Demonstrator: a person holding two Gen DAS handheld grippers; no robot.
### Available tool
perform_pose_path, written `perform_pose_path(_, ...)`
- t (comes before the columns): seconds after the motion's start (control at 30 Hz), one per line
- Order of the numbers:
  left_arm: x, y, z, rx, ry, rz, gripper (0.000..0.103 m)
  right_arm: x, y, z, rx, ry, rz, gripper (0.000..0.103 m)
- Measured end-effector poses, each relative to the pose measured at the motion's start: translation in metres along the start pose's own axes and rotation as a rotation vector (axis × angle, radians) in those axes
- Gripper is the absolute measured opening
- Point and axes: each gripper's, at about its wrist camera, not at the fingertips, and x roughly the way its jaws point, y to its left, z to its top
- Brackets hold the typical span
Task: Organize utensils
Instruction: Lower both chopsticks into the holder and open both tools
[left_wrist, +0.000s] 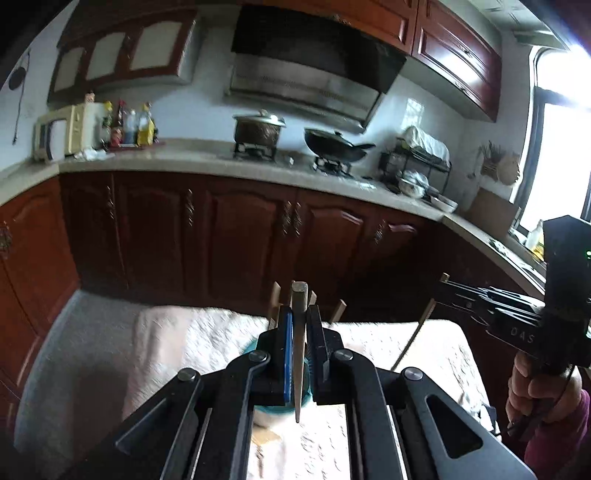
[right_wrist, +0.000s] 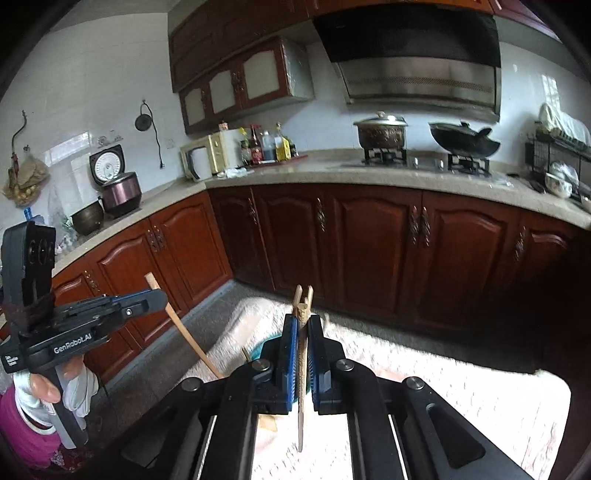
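My left gripper (left_wrist: 300, 339) pinches one chopstick (left_wrist: 298, 354) upright; my right gripper (right_wrist: 303, 350) clamps another chopstick (right_wrist: 302, 369) above the teal holder (right_wrist: 264, 345).

We see one wooden chopstick (left_wrist: 300, 343) upright, tapered end down; a second chopstick (right_wrist: 303, 365) likewise, above the teal holder (right_wrist: 258, 350) with more sticks.

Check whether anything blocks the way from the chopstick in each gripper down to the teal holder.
Nothing visible does. The left gripper and right gripper each pinch a chopstick directly above the teal holder, which already contains other chopsticks; its opening is hidden behind the fingers.
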Motion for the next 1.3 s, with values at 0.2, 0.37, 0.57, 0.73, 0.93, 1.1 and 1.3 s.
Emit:
perform_pose_path(0.2, 0.01, 0.014, 0.021, -0.005, -0.045, 0.063, 0.007, 0.014, 0.011, 0.027, -0.006, -0.038, 0.0, 0.007)
perform_pose_path(0.37, 0.033, 0.022, 0.027, 0.002, -0.037, 0.111, 0.007, 0.037, 0.015, 0.04, -0.009, -0.047, -0.012, 0.007)
perform_pose_path(0.57, 0.063, 0.029, 0.02, -0.008, -0.004, 0.143, 0.007, 0.071, 0.008, 0.043, 0.035, -0.029, -0.004, 0.007)
perform_pose_path(0.73, 0.082, 0.032, 0.015, -0.012, 0.021, 0.152, 0.007, 0.096, 0.003, 0.037, 0.058, -0.019, 0.007, 0.007)
perform_pose_path(0.93, 0.101, 0.033, 0.005, -0.009, 0.058, 0.157, 0.008, 0.123, 0.005, 0.027, 0.046, 0.007, -0.004, 0.007)
perform_pose_path(1.1, 0.111, 0.035, -0.005, -0.009, 0.093, 0.156, 0.008, 0.139, 0.005, 0.014, 0.046, 0.052, 0.014, 0.007)
perform_pose_path(1.3, 0.121, 0.037, -0.016, -0.018, 0.13, 0.15, 0.008, 0.155, 0.012, -0.001, 0.024, 0.119, 0.033, 0.007)
